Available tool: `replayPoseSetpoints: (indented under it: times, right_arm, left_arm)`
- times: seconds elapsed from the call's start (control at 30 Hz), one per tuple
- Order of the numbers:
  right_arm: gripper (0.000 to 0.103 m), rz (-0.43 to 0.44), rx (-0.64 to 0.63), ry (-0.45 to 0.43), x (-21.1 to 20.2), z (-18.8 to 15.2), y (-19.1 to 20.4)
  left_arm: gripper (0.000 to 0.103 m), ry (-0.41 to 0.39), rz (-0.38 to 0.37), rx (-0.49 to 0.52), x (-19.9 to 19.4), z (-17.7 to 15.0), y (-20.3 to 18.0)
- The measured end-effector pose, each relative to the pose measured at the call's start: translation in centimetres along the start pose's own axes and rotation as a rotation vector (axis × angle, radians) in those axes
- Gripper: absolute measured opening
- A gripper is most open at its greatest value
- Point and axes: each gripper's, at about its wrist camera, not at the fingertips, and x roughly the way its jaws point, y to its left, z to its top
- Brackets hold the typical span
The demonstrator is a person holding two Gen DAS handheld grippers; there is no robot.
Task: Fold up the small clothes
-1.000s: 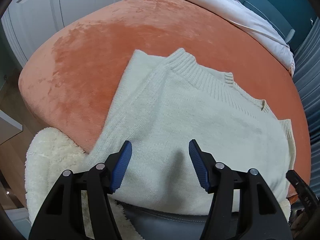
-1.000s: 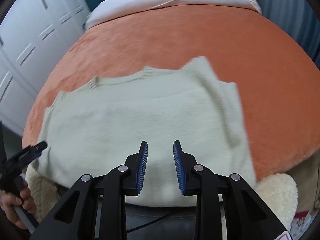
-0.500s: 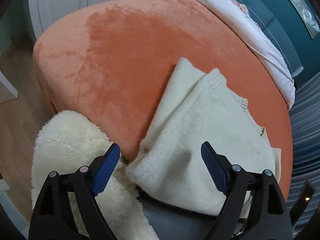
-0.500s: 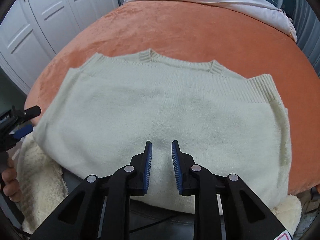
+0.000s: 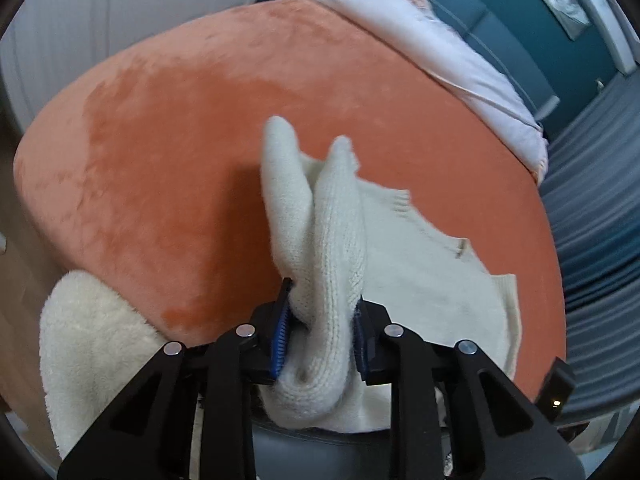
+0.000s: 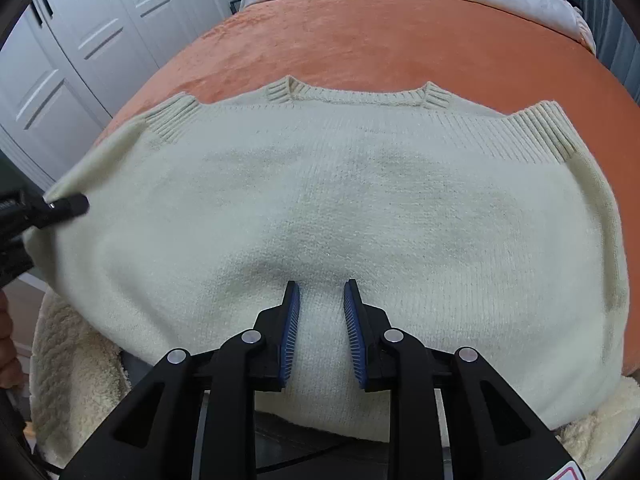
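Observation:
A cream knit sweater (image 6: 360, 200) lies spread on an orange velvet bed (image 6: 400, 40), sleeves folded in, neckline toward the far side. My left gripper (image 5: 322, 324) is shut on the sweater's left side fold (image 5: 332, 240), which bunches up between the blue pads. The left gripper also shows at the sweater's left edge in the right wrist view (image 6: 60, 204). My right gripper (image 6: 320, 312) sits low over the sweater's near hem at the middle, its jaws narrowly apart with knit fabric between them, not clamped.
A fluffy cream rug (image 5: 92, 340) lies at the bed's near left corner. A white duvet (image 5: 420, 32) covers the far end of the bed. White closet doors (image 6: 100, 40) stand to the left. Grey curtains (image 5: 592, 220) hang on the right.
My left gripper has closed on the sweater's left side and bunched it up. My right gripper has come lower and nearer the hem and opened slightly.

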Motion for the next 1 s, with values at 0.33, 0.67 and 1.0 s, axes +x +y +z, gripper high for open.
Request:
replayPoseSetpoints:
  times: [0.33,0.67,1.0]
  right_arm:
    - [0.04,0.041,0.18,-0.192,-10.2,-8.0,-7.7]
    - [0.061,0.031,0.445,-0.233,-14.4,-10.8,-16.2]
    - [0.077,0.275,0.476,-0.165,-11.8,-5.9,-12.9]
  left_arm:
    - [0.023,0.103,-0.223,0.48,3.1,-6.5,-22.4]
    - [0.088,0.06,-0.149,0.504,3.7,-10.7,-19.3]
    - [0.09,0.207,0.117,0.613,4.2,-14.0,-10.0]
